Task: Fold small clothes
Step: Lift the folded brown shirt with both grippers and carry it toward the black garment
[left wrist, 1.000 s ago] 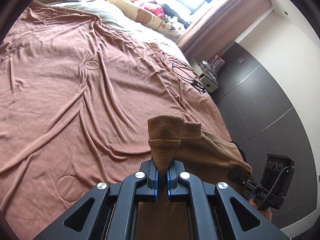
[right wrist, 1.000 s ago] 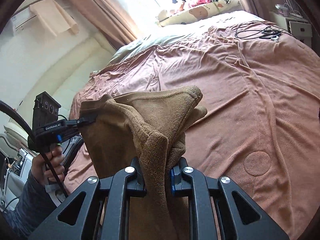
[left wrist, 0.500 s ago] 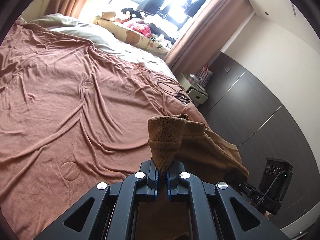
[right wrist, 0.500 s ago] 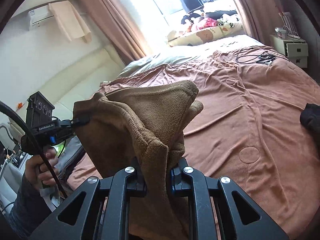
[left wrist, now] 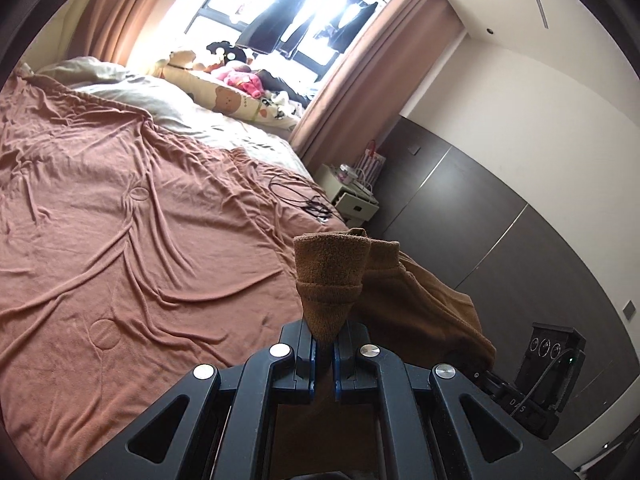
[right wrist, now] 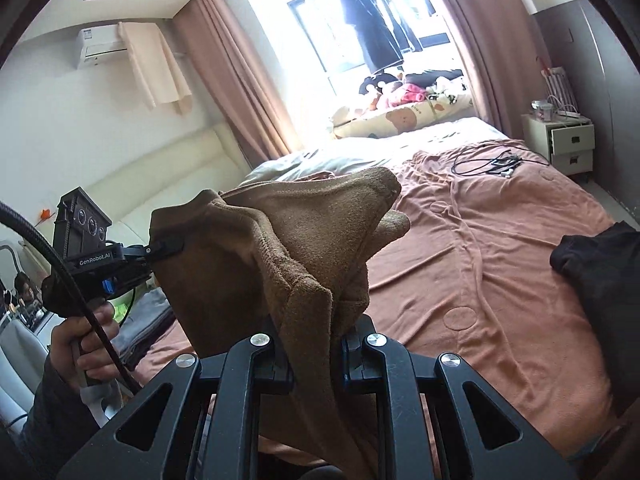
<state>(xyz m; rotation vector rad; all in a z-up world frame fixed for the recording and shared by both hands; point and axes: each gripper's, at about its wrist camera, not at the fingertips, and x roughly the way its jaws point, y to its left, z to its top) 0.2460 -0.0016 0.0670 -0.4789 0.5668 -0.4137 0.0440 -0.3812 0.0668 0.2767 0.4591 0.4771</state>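
Our left gripper (left wrist: pixel 324 354) is clamped on a bunched edge of the brown fleece garment (left wrist: pixel 404 292), and our right gripper (right wrist: pixel 316 354) is clamped on another edge. The cloth hangs in the air between them, above the pink bed cover (left wrist: pixel 132 240). It looks soft, thick and light, sagging freely, so edges or corners seem the best holds. Its long axis runs roughly gripper to gripper.

Both your grippers are raised and clamped.
Your left gripper (left wrist: pixel 324 354) and right gripper (right wrist: pixel 314 354) each pinch brown fabric between closed jaws; your left hand (right wrist: pixel 86 344) wraps its handle.
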